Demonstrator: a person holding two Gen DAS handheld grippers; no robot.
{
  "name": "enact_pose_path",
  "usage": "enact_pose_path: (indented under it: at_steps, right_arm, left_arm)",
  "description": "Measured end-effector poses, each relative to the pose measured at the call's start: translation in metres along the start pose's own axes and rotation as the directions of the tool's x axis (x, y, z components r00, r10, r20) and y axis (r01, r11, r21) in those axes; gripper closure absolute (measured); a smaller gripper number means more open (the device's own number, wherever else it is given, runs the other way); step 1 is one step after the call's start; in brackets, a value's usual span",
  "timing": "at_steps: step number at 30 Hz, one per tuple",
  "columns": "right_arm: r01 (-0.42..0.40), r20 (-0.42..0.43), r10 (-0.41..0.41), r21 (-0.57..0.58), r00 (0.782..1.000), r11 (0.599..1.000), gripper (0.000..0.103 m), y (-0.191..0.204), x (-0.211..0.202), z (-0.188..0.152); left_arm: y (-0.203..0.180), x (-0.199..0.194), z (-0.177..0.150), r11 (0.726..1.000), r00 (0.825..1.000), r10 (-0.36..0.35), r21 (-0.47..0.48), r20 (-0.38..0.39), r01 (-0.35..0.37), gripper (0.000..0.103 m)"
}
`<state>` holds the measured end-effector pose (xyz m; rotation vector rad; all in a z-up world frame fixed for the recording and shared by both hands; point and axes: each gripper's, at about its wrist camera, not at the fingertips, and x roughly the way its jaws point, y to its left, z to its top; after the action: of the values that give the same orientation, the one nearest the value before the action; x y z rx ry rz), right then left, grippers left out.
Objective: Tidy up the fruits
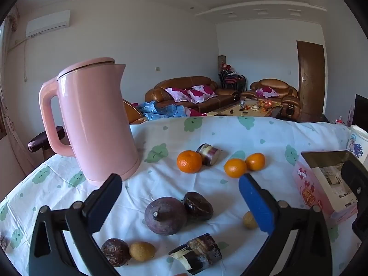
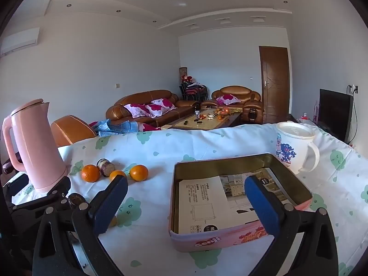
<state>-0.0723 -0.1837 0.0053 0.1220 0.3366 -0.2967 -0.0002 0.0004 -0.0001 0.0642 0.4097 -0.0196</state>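
Left gripper (image 1: pixel 180 195) agape; sugarcane piece (image 1: pixel 197 253) lies crosswise.

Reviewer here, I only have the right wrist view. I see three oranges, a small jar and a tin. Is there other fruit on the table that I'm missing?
Observer: Yes. The left wrist view shows a big purple fruit between the open left gripper fingers, with a darker one touching it.
Operator: Anything nearer the camera than those?
Observer: A dark round fruit beside a small tan one, and a dark cut stalk piece lying on its side.
Operator: Is the tin holding any fruit yet?
Observer: None shows. In your view the tin holds only a printed sheet, and the open right gripper is empty.
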Motion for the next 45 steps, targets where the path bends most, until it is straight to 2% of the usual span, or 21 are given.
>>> enact_pose_path:
  at_steps: [4,9,14,45]
  right_arm:
    - [-0.005,-0.033,0.006,0.022,0.999,1.0,0.001,-0.001,0.005,-0.002]
    - [-0.011,-0.022,0.012,0.03,1.0,0.999,0.001,-0.002,0.002,0.0]
    - [-0.009,-0.035,0.01,0.026,0.999,1.0,0.001,-0.002,0.004,0.0]
    - [-0.009,-0.044,0.01,0.026,0.999,1.0,0.001,-0.001,0.005,0.0]
  left_arm:
    - [0.001,-0.003,-0.001,1.0,1.0,-0.011,0.002,0.003,0.011,0.0]
    - [-0.004,-0.009,-0.007,0.999,0.999,-0.035,0.02,0.031,0.035,0.0]
    - [-0.004,-0.011,-0.004,0.999,0.999,-0.047,0.022,0.021,0.047,0.0]
    - [-0.001,-0.006,-0.002,0.999,0.999,-0.05,0.008,0.006,0.05,0.0]
